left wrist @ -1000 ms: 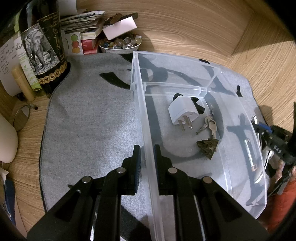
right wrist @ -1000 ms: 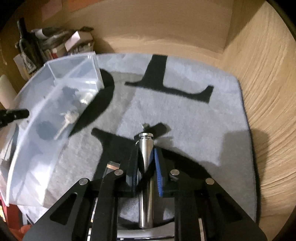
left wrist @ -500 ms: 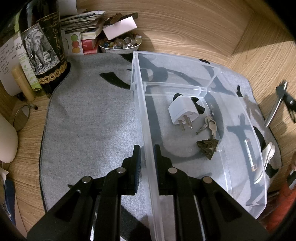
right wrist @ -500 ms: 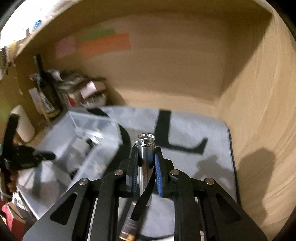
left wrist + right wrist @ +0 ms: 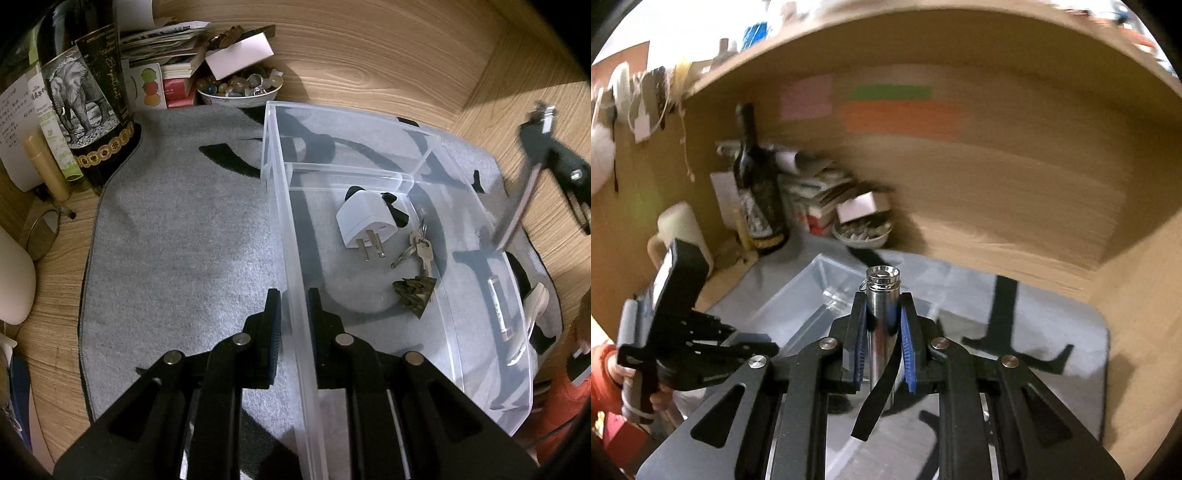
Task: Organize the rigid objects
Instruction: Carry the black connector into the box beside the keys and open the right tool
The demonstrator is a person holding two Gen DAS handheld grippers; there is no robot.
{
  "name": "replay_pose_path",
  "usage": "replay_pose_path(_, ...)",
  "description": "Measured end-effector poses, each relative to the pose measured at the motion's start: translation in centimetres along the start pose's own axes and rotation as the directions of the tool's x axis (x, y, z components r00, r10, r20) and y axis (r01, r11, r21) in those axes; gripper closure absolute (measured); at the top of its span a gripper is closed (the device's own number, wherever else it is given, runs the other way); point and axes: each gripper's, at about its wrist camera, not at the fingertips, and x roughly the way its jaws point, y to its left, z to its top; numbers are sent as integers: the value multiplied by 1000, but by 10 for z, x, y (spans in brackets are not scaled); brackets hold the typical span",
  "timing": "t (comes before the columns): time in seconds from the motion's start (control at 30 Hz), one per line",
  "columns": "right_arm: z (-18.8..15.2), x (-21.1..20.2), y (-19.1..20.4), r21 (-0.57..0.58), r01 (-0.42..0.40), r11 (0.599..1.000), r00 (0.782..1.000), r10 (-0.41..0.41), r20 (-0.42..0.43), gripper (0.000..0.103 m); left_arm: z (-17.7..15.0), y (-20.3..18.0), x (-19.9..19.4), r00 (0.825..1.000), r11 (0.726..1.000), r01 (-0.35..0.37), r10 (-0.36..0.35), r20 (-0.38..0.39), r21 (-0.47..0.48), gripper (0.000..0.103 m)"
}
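My left gripper (image 5: pixel 293 302) is shut on the left wall of a clear plastic bin (image 5: pixel 288 221) that rests on a grey mat (image 5: pixel 177 236). Inside the bin lie a white plug adapter (image 5: pixel 364 219), a bunch of keys (image 5: pixel 419 247) and a small dark pyramid-shaped piece (image 5: pixel 415 291). My right gripper (image 5: pixel 882 314) is shut on a silver metal cylinder (image 5: pixel 882 317) with a black strap (image 5: pixel 882 387), held in the air above the mat near the bin (image 5: pixel 820 291). The right gripper with the cylinder also shows at the right of the left wrist view (image 5: pixel 546 155).
A wine bottle with an elephant label (image 5: pixel 88 107), stacked papers and books (image 5: pixel 173 48) and a bowl of stones (image 5: pixel 238 86) stand at the back left. A white spoon-like object (image 5: pixel 533 302) lies on the mat beyond the bin's right wall. Wooden walls enclose the desk.
My right gripper has lifted the silver cylinder off the mat and swung it up and toward the bin. My left gripper has stayed clamped on the bin wall.
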Motion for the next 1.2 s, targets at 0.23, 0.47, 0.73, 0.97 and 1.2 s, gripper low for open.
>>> replay_pose_path(0.23, -8, 39, 16, 21, -124, 992, 985, 125, -118, 88, 0, 0, 0, 1000, 1000, -1, 1, 0, 0, 92)
replay_pose_path(0.47, -18, 64, 37, -34, -167, 985, 964, 156, -217, 88, 0, 0, 0, 1000, 1000, -1, 1, 0, 0, 92)
replay_pose_path(0.73, -26, 83, 53, -114, -172, 978, 938, 128, -321, 88, -1, 1, 0, 1000, 1000, 1, -1, 1, -1, 92)
replay_pose_path(0.97, -28, 83, 54, -123, -170, 978, 935, 120, -334, 75, -2, 1, -1, 1000, 1000, 4, -4, 1, -2, 92)
replay_pose_path(1.2, -23, 61, 42, -116, -126, 985, 961, 92, -261, 62, -1, 2, -1, 1000, 1000, 5, -5, 0, -3, 91)
